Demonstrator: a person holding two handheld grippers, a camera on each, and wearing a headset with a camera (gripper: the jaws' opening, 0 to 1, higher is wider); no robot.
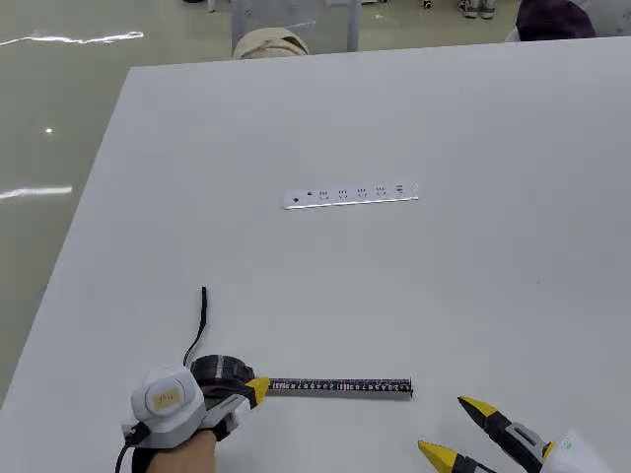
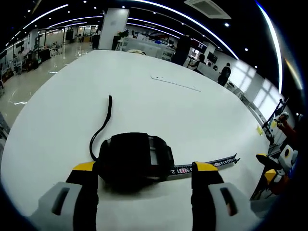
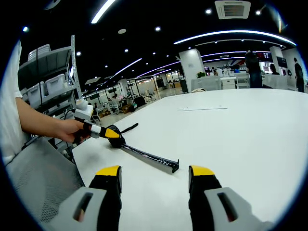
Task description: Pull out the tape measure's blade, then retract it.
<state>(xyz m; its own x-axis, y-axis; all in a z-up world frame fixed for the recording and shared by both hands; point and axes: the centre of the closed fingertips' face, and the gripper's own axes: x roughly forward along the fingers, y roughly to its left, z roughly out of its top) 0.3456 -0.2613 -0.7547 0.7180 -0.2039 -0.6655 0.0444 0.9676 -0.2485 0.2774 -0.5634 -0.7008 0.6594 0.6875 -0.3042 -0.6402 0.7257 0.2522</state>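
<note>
A black tape measure (image 1: 222,371) lies on the white table (image 1: 394,286) near its front left corner. Its dark blade (image 1: 340,385) is drawn out to the right and lies flat. My left gripper (image 2: 144,168) is open, with the case (image 2: 135,156) between its yellow-tipped fingers; the case sits against the left finger (image 2: 84,169). The blade (image 2: 207,165) runs out past the right finger. My right gripper (image 3: 155,172) is open and holds nothing, a short way off the blade's end hook (image 3: 174,166). In the head view it (image 1: 444,426) is at the bottom right.
A white power strip (image 1: 350,194) lies in the middle of the table. The case's black wrist strap (image 1: 200,320) trails away from me. The table's left edge (image 1: 69,256) drops to a glossy floor. Shelving (image 3: 48,72) and people stand in the background.
</note>
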